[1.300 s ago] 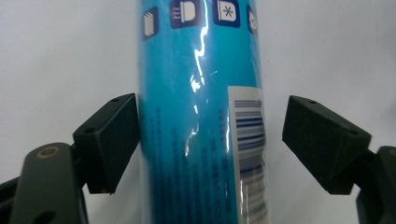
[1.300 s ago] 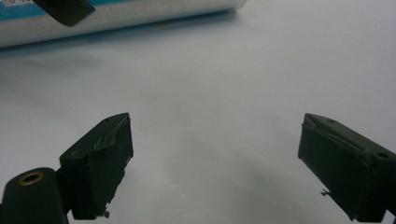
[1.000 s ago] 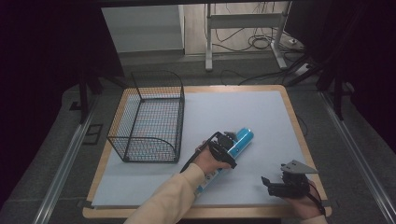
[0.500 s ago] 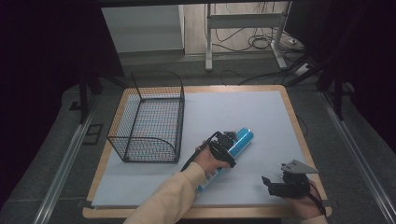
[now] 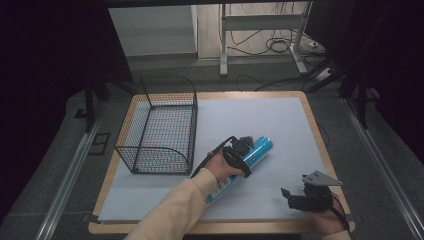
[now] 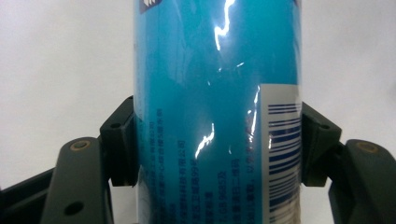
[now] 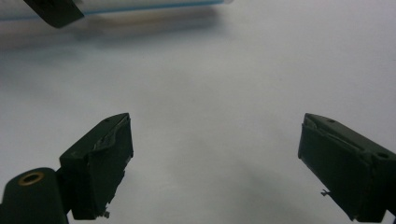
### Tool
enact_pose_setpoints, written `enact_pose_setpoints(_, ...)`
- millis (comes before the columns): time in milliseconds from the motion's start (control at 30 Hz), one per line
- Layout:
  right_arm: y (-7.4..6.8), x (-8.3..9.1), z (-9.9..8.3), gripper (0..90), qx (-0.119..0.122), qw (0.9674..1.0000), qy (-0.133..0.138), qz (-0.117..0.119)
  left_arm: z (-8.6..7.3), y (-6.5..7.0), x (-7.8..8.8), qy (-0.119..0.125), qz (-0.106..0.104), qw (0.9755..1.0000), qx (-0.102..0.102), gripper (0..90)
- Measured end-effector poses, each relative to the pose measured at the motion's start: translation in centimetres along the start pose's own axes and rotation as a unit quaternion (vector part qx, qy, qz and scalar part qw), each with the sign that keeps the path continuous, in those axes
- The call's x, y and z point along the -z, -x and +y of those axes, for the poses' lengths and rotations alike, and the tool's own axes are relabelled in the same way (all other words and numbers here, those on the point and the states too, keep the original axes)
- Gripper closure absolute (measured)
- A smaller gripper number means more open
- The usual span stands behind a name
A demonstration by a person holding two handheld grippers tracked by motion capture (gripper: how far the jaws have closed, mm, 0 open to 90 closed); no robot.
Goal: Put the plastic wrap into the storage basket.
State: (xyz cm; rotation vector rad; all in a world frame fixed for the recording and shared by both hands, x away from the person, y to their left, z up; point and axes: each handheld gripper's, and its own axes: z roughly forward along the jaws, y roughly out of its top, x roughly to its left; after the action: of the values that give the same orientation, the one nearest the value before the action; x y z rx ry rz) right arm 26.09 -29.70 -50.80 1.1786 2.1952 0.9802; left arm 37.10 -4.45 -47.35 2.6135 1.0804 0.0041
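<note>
Tongs on the left [image 5: 239, 156] stay clamped round the blue can [image 6: 217, 93], lying mid-bench toward the near edge beside the wire basket [image 5: 159, 127], unmoved. The right tongs [image 5: 300, 199] remain gaping, empty, near the front right corner.

A black wire basket [image 5: 159, 131] stands on a pale blue mat [image 5: 280, 120] over a wooden table [image 5: 317, 134]. Cables [image 5: 280, 46] lie on the floor beyond.
</note>
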Motion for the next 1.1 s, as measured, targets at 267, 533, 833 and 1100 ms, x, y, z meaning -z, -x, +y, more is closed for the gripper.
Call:
enact_pose_setpoints(267, 0.0, 0.0, 0.0, 10.6, 0.003, 1.0000, 0.000, -0.001, -0.3, -0.4, 1.5, 0.012, -0.003, 0.9999, -0.009, 31.2)
enact_pose_setpoints(533, 0.0, 0.0, 0.0, 10.6, 0.002, 1.0000, -0.001, -0.001, -1.1, -1.0, 3.0, 0.019, 0.002, 0.9997, -0.014, 31.2)
enact_pose_setpoints(833, 0.0, 0.0, 0.0, 10.6, 0.002, 1.0000, -0.001, -0.002, -1.4, -1.3, 3.9, 0.026, 0.001, 0.9996, -0.012, 31.2)
enact_pose_setpoints(1100, 0.0, 0.0, 0.0, 10.6, 0.002, 1.0000, -0.001, -0.003, -1.2, -1.4, 5.0, 0.029, 0.006, 0.9994, -0.016, 31.2)
